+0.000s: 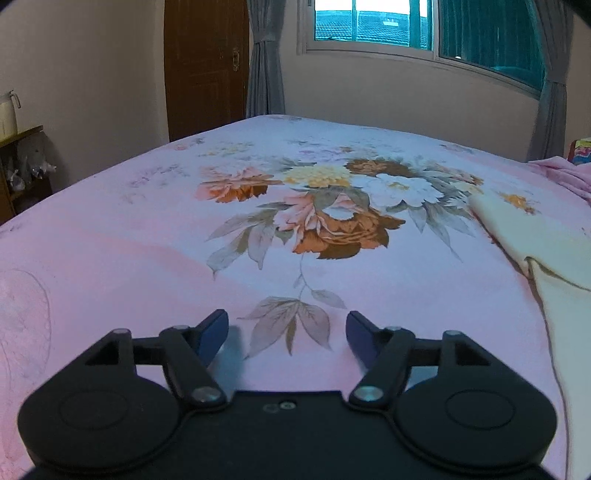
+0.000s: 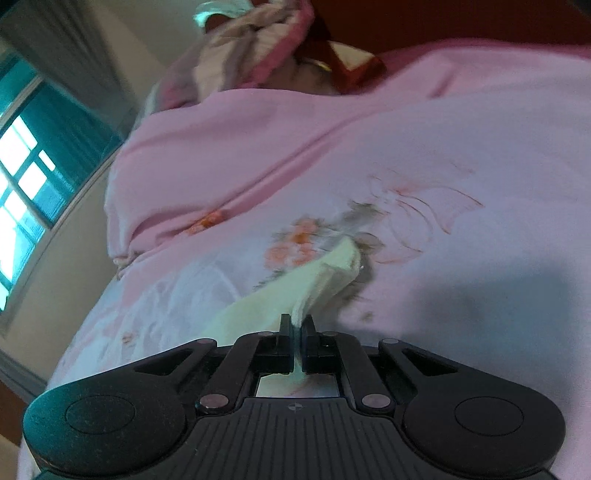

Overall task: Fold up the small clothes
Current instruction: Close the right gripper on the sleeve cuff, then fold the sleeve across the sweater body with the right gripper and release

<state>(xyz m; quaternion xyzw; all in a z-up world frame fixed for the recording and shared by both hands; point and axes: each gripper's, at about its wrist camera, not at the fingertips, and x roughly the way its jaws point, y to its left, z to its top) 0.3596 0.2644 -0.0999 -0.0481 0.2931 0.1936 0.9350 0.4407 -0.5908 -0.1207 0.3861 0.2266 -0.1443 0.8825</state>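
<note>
A pale yellow garment [image 1: 546, 251] lies on the pink floral bedsheet [image 1: 110, 240] at the right of the left wrist view. My left gripper [image 1: 286, 326] is open and empty, low over the sheet, to the left of the garment. In the right wrist view my right gripper [image 2: 296, 325] is shut on an edge of the same pale yellow garment [image 2: 314, 284], which trails away from the jaws across the sheet [image 2: 461, 147].
A pink blanket bunches up [image 2: 184, 166] beyond the garment, with a heap of pink and white bedding [image 2: 251, 40] behind it. A wooden shelf [image 1: 18, 166] stands left of the bed, with a brown door [image 1: 205, 66] and a window [image 1: 406, 26] on the far walls.
</note>
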